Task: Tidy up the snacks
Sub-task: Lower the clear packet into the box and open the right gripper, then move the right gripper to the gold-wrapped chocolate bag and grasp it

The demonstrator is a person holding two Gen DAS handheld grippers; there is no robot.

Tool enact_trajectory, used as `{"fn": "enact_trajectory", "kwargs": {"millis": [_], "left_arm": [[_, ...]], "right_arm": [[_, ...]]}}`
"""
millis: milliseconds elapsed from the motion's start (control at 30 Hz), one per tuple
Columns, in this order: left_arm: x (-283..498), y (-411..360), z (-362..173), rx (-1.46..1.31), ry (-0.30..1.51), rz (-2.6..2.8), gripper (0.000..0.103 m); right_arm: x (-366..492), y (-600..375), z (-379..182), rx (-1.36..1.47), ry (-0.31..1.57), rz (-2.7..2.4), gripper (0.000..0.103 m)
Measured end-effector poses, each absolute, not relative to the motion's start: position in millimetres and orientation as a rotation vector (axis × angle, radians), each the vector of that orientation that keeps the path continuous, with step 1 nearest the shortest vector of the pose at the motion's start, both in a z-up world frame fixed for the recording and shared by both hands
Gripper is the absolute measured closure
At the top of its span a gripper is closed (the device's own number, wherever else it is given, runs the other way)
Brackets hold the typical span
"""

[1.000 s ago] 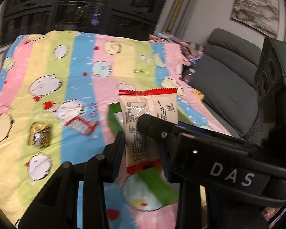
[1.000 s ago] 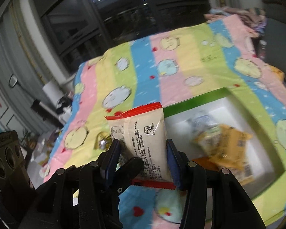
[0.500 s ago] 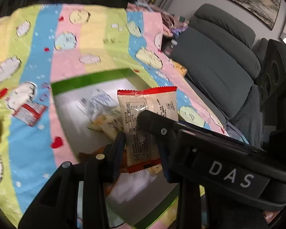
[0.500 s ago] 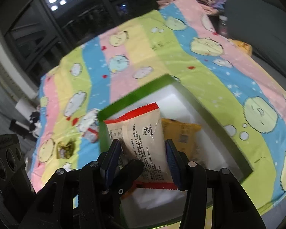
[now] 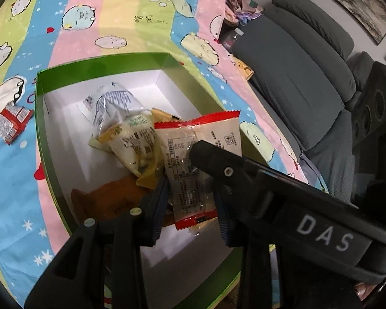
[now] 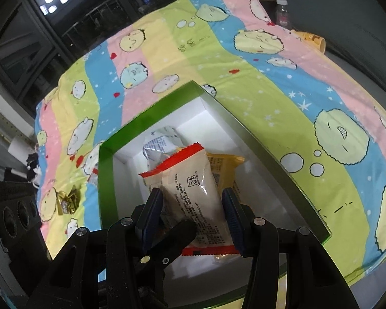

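A cream snack packet with red ends [image 5: 195, 164] is held over the green-rimmed white box [image 5: 41, 118]. My left gripper [image 5: 190, 200] and my right gripper [image 6: 191, 213] are both shut on this packet [image 6: 193, 193], one gripper's finger crossing the other's view. The box [image 6: 105, 180] holds several packets: a clear one [image 5: 110, 103], a pale yellow one [image 5: 133, 141] and an orange one [image 5: 110, 200].
A red and silver packet [image 5: 10, 123] lies on the striped cloth left of the box. A gold-wrapped sweet [image 6: 68, 200] lies further left. A grey sofa [image 5: 296, 59] stands to the right, with a bottle [image 6: 283, 13] and a yellow cup [image 6: 311, 40] by the cloth's edge.
Both grippers have carried the packet to the right, from above the cloth to above the open box, and lower toward its contents.
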State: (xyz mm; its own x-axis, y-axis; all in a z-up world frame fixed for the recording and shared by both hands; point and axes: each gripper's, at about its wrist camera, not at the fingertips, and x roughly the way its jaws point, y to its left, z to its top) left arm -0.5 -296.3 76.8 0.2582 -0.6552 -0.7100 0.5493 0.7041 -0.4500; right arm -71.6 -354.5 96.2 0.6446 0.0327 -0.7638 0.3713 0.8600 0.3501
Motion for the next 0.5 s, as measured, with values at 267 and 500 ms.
{"fn": "enact_trajectory", "kwargs": {"millis": [267,500], "left_arm": [[-5,-285,84,-0.124,0.988,-0.781,0.061],[-12,-232,110,-0.194,0.876,-0.734,0.032]], "right_arm": [[-71,-356,95,0.501,0.868,-0.258,0.046],[-80,-354,112,0.52,0.772,-0.237,0.039]]}}
